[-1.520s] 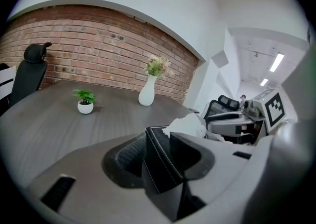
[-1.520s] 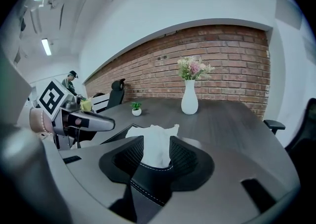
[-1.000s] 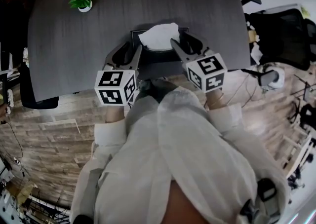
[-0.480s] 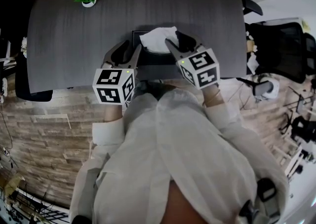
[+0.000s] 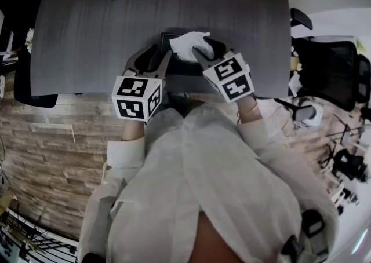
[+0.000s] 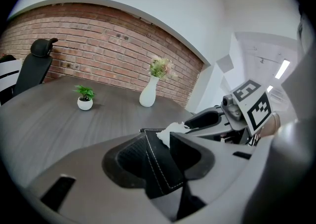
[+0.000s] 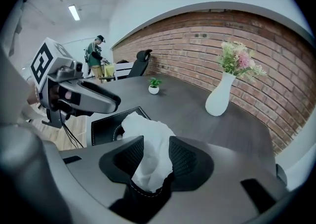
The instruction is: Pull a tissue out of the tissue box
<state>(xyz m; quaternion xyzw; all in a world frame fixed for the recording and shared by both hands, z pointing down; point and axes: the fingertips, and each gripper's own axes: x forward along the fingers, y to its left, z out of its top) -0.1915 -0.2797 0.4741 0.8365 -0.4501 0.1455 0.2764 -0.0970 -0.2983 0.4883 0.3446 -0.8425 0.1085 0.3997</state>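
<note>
Grasp step: your left tool clamped the tissue box, right tool pinched the tissue; a steady upward pull seemed due next.

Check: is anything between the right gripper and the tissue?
Nothing visible. The tissue sits between the jaws of the right gripper; the left gripper clamps the tissue box edge, off to the side.

Tissue in box on table
</note>
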